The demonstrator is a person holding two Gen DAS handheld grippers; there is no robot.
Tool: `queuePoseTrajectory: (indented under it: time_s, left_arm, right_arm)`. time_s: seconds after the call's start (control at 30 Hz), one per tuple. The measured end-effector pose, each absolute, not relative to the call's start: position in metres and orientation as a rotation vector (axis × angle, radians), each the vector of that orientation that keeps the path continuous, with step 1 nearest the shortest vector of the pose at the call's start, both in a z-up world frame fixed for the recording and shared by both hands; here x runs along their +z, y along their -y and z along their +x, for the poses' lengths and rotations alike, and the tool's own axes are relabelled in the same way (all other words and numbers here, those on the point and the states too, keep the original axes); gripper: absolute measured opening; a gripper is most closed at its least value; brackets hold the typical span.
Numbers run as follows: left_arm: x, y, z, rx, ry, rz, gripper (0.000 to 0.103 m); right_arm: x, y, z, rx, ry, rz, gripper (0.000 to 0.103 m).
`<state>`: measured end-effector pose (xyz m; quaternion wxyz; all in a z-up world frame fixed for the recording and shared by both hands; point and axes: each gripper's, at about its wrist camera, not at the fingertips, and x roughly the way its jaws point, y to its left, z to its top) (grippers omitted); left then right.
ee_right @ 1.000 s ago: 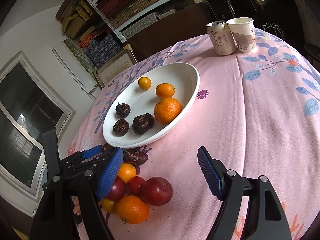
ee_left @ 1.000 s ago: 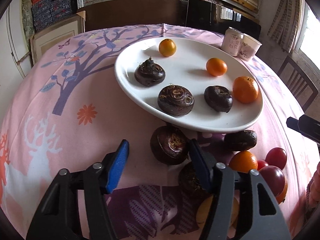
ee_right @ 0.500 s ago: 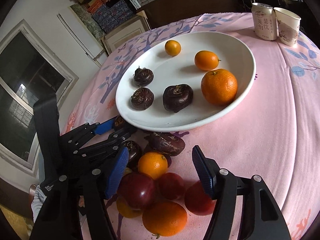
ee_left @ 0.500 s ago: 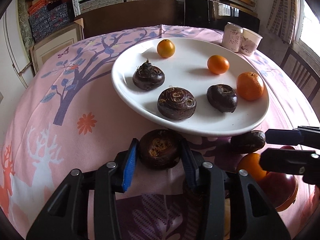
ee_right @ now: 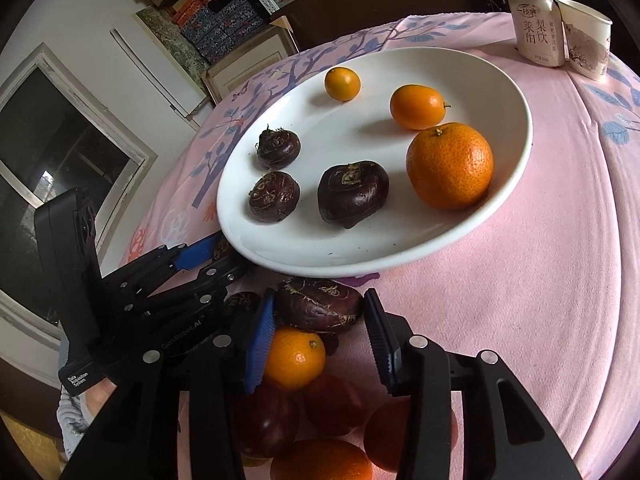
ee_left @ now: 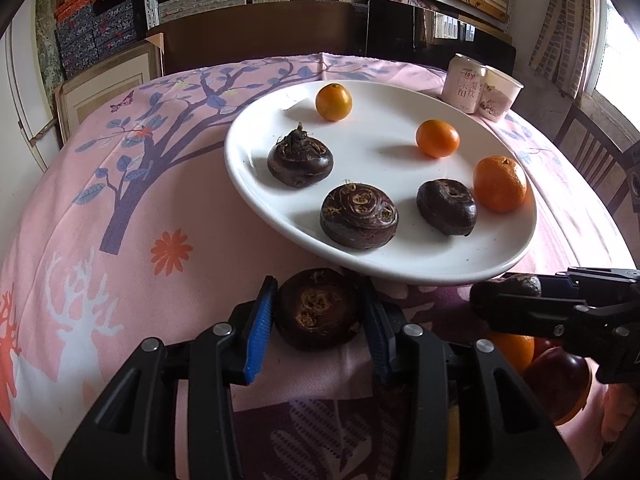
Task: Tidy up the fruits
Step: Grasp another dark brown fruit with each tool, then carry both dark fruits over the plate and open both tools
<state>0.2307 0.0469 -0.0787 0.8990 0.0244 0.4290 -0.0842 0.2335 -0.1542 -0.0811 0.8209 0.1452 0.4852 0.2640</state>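
A white plate (ee_left: 400,276) on the pink tablecloth holds three dark water chestnuts and three orange fruits. Just in front of its rim, my left gripper (ee_left: 316,328) has a dark water chestnut (ee_left: 320,308) between its blue pads. The jaws are still closing, and both pads touch it. In the right wrist view, my right gripper (ee_right: 320,332) straddles an elongated dark chestnut (ee_right: 320,308) below the plate (ee_right: 320,268). Its jaws are closing, with thin gaps still showing at the pads. A small orange (ee_right: 294,360) lies by its left pad. My left gripper (ee_right: 218,258) shows there at the left.
Red plums (ee_right: 268,420) and oranges (ee_right: 320,464) are piled under the right gripper. A drink can (ee_left: 466,84) and a paper cup (ee_left: 500,94) stand behind the plate. A wooden chair (ee_left: 592,160) is at the right, with shelves beyond the table.
The left jaws have closed in onto the water chestnut. The right gripper has moved in over the fruit pile toward the plate, and its jaws have narrowed around the elongated chestnut.
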Motion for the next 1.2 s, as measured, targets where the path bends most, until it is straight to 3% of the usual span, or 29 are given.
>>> queuePoseTrajectory:
  time_s: [0.7,1.0,1.2]
  left_arm:
    - [-0.033,-0.044,0.184,-0.173,-0.749,0.005,0.040]
    - [-0.001,-0.014,0.228,-0.212,-0.735,0.030,0.040]
    - [-0.010,0.003,0.273,-0.215,-0.764,0.043,0.040]
  right_arm:
    - [-0.046,0.249,0.204,0.556,-0.838,0.602,0.045]
    - [-0.011,0.250,0.244,0.532,-0.818,0.566,0.045]
    - [-0.013,0.236,0.295,0.525,-0.840,0.576,0.045]
